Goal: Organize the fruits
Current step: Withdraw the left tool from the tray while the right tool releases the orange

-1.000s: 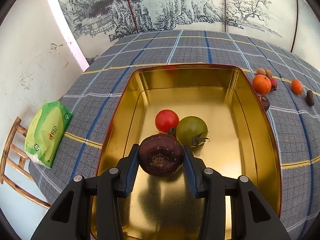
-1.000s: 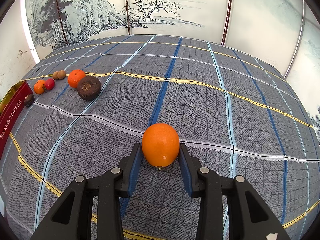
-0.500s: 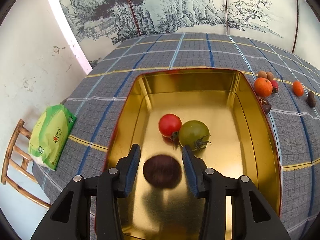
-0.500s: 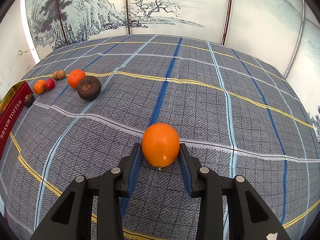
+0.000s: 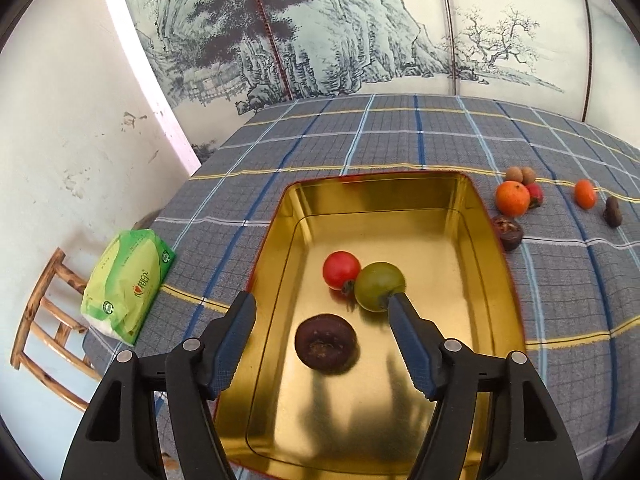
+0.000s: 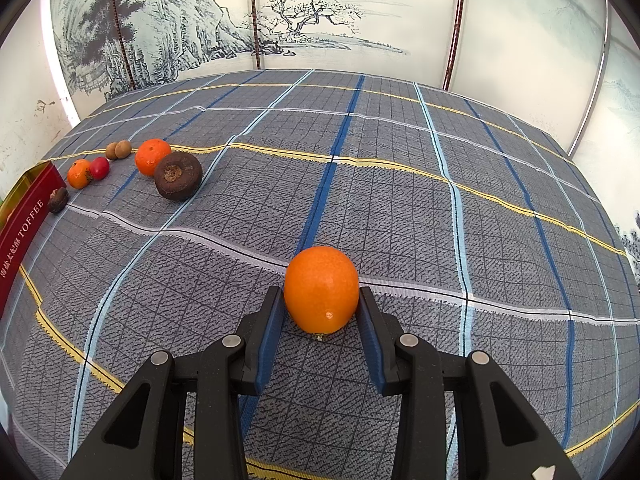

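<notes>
My left gripper (image 5: 324,304) is open above the gold tin (image 5: 496,280). A dark purple fruit (image 5: 325,343) lies loose on the tin's floor below the fingers, beside a red tomato (image 5: 341,270) and a green tomato (image 5: 379,286). My right gripper (image 6: 322,300) is shut on an orange (image 6: 321,294) just above the checked cloth. More fruit lies on the cloth: a dark brown fruit (image 6: 178,175), an orange (image 6: 152,156), a smaller orange (image 6: 80,173), a red fruit (image 6: 99,167), two small brown ones (image 6: 119,149) and a dark one (image 6: 58,200).
The tin's red side (image 6: 24,232) reads TOFFEE at the left edge of the right wrist view. A green tissue pack (image 5: 128,286) lies at the table's left edge above a wooden chair (image 5: 44,320). A painted screen stands behind the table.
My left gripper has opened wide and risen; the dark purple fruit dropped from it onto the tin's floor. The right gripper and its orange have not moved.
</notes>
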